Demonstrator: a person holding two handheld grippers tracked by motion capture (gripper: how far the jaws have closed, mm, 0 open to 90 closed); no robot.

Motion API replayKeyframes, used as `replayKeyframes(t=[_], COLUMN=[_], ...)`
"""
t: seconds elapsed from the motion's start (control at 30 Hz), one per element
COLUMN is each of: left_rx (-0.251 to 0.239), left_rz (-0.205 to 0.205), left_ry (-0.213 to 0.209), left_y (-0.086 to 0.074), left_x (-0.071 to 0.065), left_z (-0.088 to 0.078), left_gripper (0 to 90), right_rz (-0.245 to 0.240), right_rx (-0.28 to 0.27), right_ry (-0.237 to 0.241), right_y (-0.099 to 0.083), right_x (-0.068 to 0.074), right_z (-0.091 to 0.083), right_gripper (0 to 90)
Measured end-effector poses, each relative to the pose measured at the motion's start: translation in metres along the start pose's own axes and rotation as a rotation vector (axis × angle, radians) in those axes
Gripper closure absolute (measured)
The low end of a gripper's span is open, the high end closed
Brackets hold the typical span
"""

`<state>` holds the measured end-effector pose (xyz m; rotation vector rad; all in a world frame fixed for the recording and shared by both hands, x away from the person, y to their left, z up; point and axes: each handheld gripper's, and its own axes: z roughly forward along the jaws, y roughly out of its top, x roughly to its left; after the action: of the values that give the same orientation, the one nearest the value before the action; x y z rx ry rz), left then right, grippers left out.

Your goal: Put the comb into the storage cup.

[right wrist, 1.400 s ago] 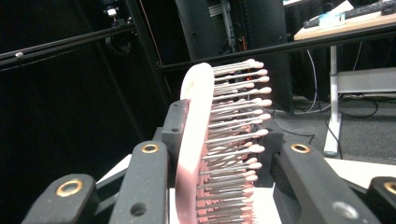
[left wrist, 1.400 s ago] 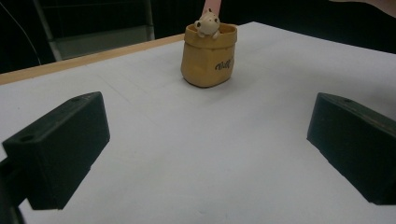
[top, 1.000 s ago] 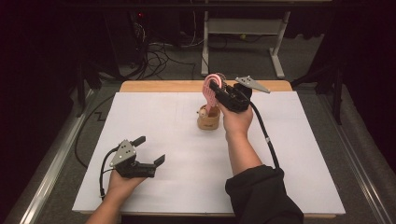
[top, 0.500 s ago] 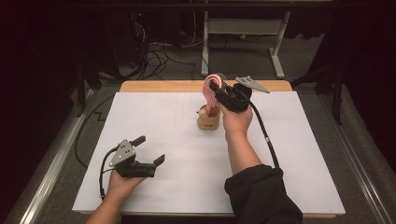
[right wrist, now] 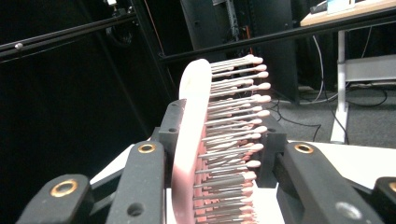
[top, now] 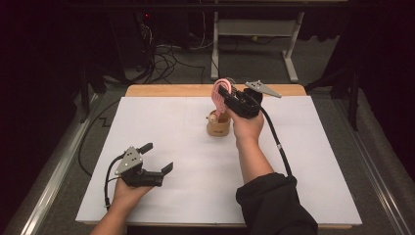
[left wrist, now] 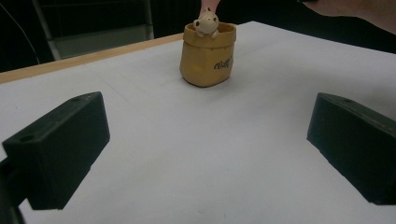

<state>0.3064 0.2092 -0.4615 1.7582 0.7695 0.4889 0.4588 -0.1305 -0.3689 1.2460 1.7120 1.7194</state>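
At the near left of the white table, the left gripper rests low with its jaws spread wide and nothing between them. Toward the far middle stands a small tan pot with a little animal figure on its rim. Just right of it and above, the right gripper pinches a pink hairbrush, seemingly upright over the pot.

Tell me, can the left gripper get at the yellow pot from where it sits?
Probably yes. The left gripper is open, and bare white table lies between it and the yellow pot.
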Motion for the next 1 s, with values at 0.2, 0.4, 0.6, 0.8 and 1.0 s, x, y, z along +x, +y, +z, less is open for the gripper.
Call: replayKeyframes(t=[0.2,0.4,0.6,0.8,1.0], left_rx=[0.002,0.001,0.002,0.003,0.003], left_rz=[0.0,-0.002,-0.002,0.0,0.003], left_ry=[-0.005,-0.006,-0.004,-0.004,0.003], left_y=[0.0,-0.0001,-0.0002,-0.0001,-0.0002], left_x=[-0.0013,-0.0012,-0.0008,-0.0009,-0.0002], left_z=[0.0021,0.0018,0.0016,0.0011,0.0001], left_gripper=[0.0,0.0,0.0,0.0,0.0], right_rz=[-0.027,-0.041,-0.048,-0.052,-0.059], right_rx=[0.02,0.028,0.036,0.043,0.051], right_ry=[-0.011,-0.038,-0.072,-0.103,-0.125], right_y=[0.0004,0.0017,0.0032,0.004,0.0038], right_x=[-0.0003,-0.0022,-0.0039,-0.0062,-0.0071], right_z=[-0.0011,-0.0031,-0.005,-0.0062,-0.0067], right_gripper=[63.5,62.6,61.6,60.7,59.5])
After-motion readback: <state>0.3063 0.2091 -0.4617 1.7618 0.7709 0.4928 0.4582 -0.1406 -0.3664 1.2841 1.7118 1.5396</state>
